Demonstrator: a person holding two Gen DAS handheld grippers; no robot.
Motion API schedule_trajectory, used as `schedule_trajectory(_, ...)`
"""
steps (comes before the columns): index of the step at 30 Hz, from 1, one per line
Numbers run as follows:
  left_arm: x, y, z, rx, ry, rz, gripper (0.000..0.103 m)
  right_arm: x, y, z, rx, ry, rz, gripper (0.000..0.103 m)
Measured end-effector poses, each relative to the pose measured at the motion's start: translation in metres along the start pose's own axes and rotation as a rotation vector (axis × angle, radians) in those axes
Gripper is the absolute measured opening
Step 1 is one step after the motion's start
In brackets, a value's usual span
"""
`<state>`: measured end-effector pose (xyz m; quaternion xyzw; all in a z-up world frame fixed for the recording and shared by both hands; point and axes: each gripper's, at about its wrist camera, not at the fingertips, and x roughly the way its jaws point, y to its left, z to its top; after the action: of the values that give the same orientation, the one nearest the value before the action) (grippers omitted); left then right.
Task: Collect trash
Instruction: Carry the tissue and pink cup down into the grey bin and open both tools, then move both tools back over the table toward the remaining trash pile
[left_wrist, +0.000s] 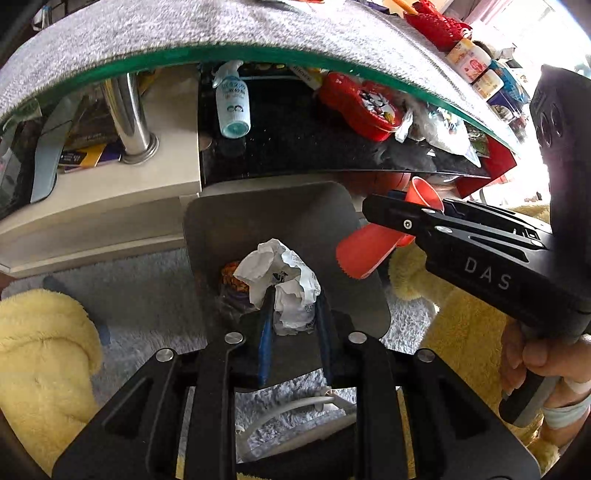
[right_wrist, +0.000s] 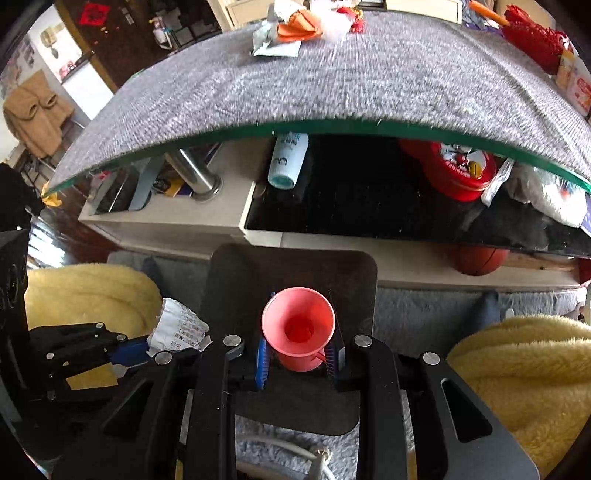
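Note:
My left gripper (left_wrist: 294, 295) is shut on a crumpled white paper (left_wrist: 284, 273) and holds it over the mouth of a dark square bin (left_wrist: 258, 218) on the floor. An orange patterned wrapper (left_wrist: 231, 277) lies inside the bin. To the right, my right gripper (left_wrist: 388, 203) is shut on a red plastic cup (left_wrist: 365, 251) near the bin's right rim. In the right wrist view the cup (right_wrist: 298, 321) faces me, mouth open, between the blue pads of my right gripper (right_wrist: 300, 345), above the bin (right_wrist: 240, 273). The left gripper (right_wrist: 147, 347) with its paper (right_wrist: 177, 328) shows at the left.
Behind the bin stands a glass table under a grey mat (right_wrist: 332, 74), with paper scraps and an orange wrapper (right_wrist: 295, 26) on top. Its lower shelf holds a spray bottle (right_wrist: 288, 158) and red tin (right_wrist: 458, 170). Yellow fluffy blankets (right_wrist: 517, 362) flank the bin; a white cable (right_wrist: 295, 450) lies below.

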<state>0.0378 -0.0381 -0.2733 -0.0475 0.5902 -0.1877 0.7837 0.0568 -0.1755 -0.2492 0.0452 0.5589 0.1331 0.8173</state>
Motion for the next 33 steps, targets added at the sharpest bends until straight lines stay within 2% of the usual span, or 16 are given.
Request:
schedule_trajectory(2, 0.001, 0.001, 0.0, -0.009, 0.005, 0.007, 0.03, 0.002, -0.001, 0.001, 0.01, 0.012, 0.003, 0.029)
schedule_trajectory(3, 0.002, 0.003, 0.0, -0.013, 0.006, 0.007, 0.036, 0.003, -0.001, 0.002, 0.014, 0.014, 0.002, 0.036)
schedule_trajectory(4, 0.001, 0.003, 0.0, -0.017, 0.006, 0.009, 0.042, 0.002, -0.002, 0.002, 0.015, 0.015, 0.001, 0.049)
schedule_trajectory(5, 0.001, 0.004, 0.0, -0.019, 0.006, 0.01, 0.044, 0.002, -0.003, 0.003, 0.02, 0.013, 0.0, 0.056)
schedule_trajectory(6, 0.001, 0.005, 0.001, -0.02, 0.005, 0.012, 0.047, 0.001, -0.004, 0.003, 0.026, 0.01, 0.0, 0.059)
schedule_trajectory(11, -0.003, 0.009, 0.002, -0.029, -0.003, 0.031, 0.056, -0.007, -0.009, 0.009, 0.044, -0.015, -0.013, 0.062)
schedule_trajectory(14, -0.009, 0.011, 0.005, -0.03, -0.015, 0.045, 0.067, -0.016, -0.015, 0.014, 0.057, -0.047, -0.029, 0.072)
schedule_trajectory(16, -0.015, 0.011, 0.008, -0.028, -0.032, 0.057, 0.079, -0.023, -0.017, 0.018, 0.067, -0.068, -0.038, 0.082)
schedule_trajectory(19, -0.026, 0.012, 0.014, -0.029, -0.059, 0.069, 0.092, -0.036, -0.024, 0.026, 0.088, -0.11, -0.046, 0.09)
schedule_trajectory(26, -0.054, 0.01, 0.037, -0.014, -0.124, 0.084, 0.095, -0.069, -0.037, 0.058, 0.102, -0.206, -0.053, 0.092)
schedule_trajectory(33, -0.075, 0.013, 0.079, 0.015, -0.187, 0.112, 0.095, -0.083, -0.041, 0.098, 0.06, -0.263, -0.077, 0.092)
